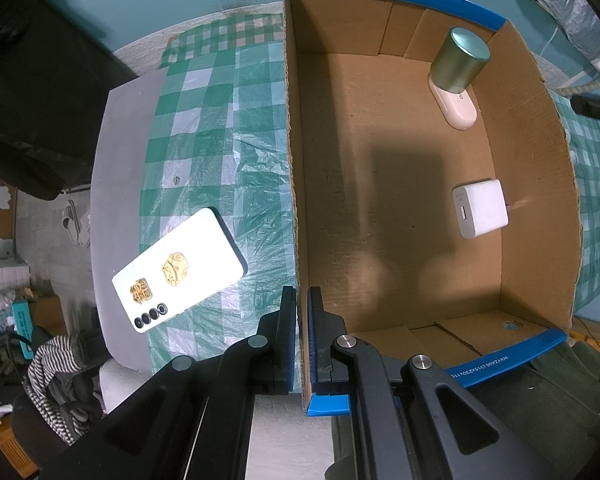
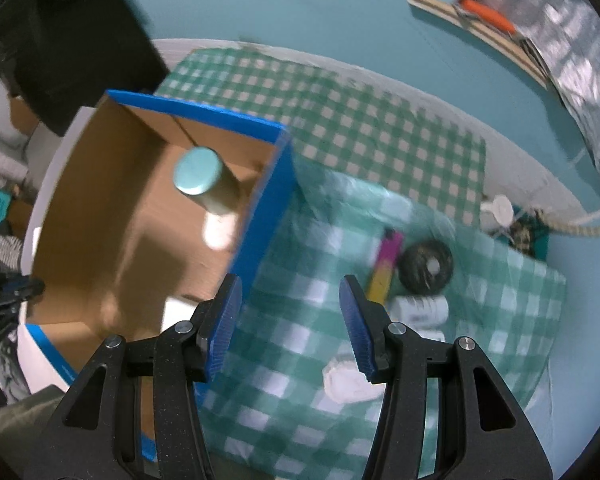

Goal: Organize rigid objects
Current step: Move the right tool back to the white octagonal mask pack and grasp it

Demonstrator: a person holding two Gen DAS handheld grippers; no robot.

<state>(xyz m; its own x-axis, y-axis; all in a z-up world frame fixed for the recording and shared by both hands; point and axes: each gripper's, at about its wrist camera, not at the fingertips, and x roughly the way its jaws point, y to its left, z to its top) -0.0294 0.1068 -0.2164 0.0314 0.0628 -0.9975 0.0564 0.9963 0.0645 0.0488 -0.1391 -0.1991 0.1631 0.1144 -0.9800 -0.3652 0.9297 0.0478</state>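
My left gripper (image 1: 302,300) is shut on the left wall of the blue-rimmed cardboard box (image 1: 292,184), one finger on each side. Inside the box stand a green cylinder tin (image 1: 460,60), a white oval device (image 1: 456,108) and a white charger cube (image 1: 480,208). A white phone (image 1: 180,268) with gold stickers lies face down on the checked cloth, left of the box. My right gripper (image 2: 290,312) is open and empty above the cloth, just right of the box (image 2: 260,208). On the cloth to its right lie a pink-yellow lighter (image 2: 386,264), a black ring (image 2: 426,266) and a white cylinder (image 2: 420,308).
A green checked cloth (image 2: 360,136) covers the round white table (image 1: 116,184). A white flat object (image 2: 346,380) lies under the right finger. A dark chair back (image 1: 32,100) stands at the left. Clutter and a rope (image 2: 580,228) sit at the table's far right edge.
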